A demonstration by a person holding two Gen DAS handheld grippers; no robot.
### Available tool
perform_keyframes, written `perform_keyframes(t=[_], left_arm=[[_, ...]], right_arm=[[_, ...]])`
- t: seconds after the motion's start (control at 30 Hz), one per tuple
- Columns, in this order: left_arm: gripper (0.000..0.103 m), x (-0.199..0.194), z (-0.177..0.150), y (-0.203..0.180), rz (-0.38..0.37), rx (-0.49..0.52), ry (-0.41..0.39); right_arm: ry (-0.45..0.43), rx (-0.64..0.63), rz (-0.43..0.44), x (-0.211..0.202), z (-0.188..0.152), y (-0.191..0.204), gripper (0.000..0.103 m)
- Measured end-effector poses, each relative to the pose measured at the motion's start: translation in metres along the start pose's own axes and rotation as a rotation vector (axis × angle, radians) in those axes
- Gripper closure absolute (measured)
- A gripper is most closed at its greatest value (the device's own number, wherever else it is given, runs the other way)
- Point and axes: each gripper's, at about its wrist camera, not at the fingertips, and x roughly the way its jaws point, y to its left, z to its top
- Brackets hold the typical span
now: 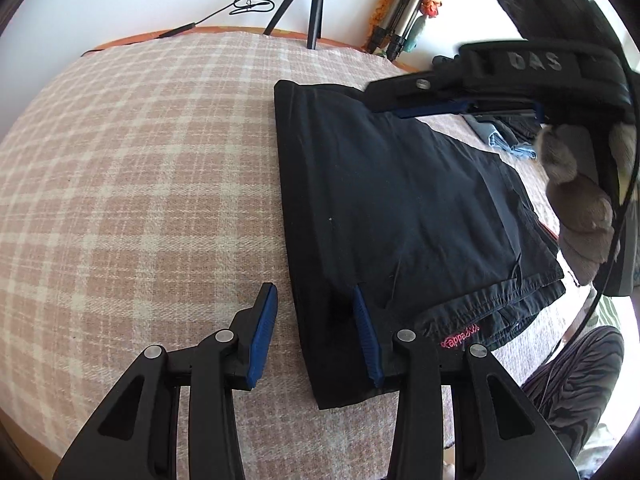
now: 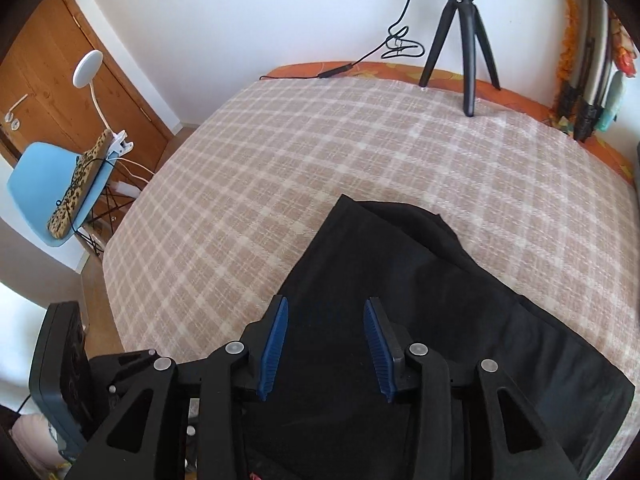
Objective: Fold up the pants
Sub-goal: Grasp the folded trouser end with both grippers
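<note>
Black pants (image 1: 400, 200) lie folded into a flat rectangle on the plaid blanket (image 1: 140, 180), with a pink logo at the waistband near me. My left gripper (image 1: 314, 336) is open and straddles the pants' left edge: one pad is over the blanket, the other over the cloth. In the right wrist view the pants (image 2: 440, 300) fill the lower right, one corner humped up at the far end. My right gripper (image 2: 326, 348) hovers open above them with nothing pinched. It also shows as the right gripper (image 1: 460, 96) over the pants' far end, held by a gloved hand (image 1: 576, 200).
A black tripod (image 2: 466, 40) and a cable (image 2: 336, 70) stand at the bed's far edge by the wall. More tripods (image 1: 404, 20) lean in the far corner. A blue chair (image 2: 44, 184) with a clip lamp stands left of the bed. A striped trouser leg (image 1: 576, 380) is at the right.
</note>
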Motion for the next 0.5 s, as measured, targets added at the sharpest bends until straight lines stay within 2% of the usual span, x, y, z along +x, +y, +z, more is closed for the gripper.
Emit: perform_keyframes(t=[0.2,0.3,0.5], left_arm=[[0.065,-0.005,-0.006,-0.001,-0.022,0.006,0.006],[0.065,-0.006,-0.008,0.004,-0.057,-0.028,0.015],[0.065,-0.009,-0.010,0.012,-0.116,-0.084,0.025]], right_arm=[[0.152,0.027,-0.071,0.057,0.036,0.020,0.062],[0.231,0.053,-0.131,0.079,0.044,0.021,0.062],[0.306,0.043,-0.199,0.100,0.055,0.029,0.059]])
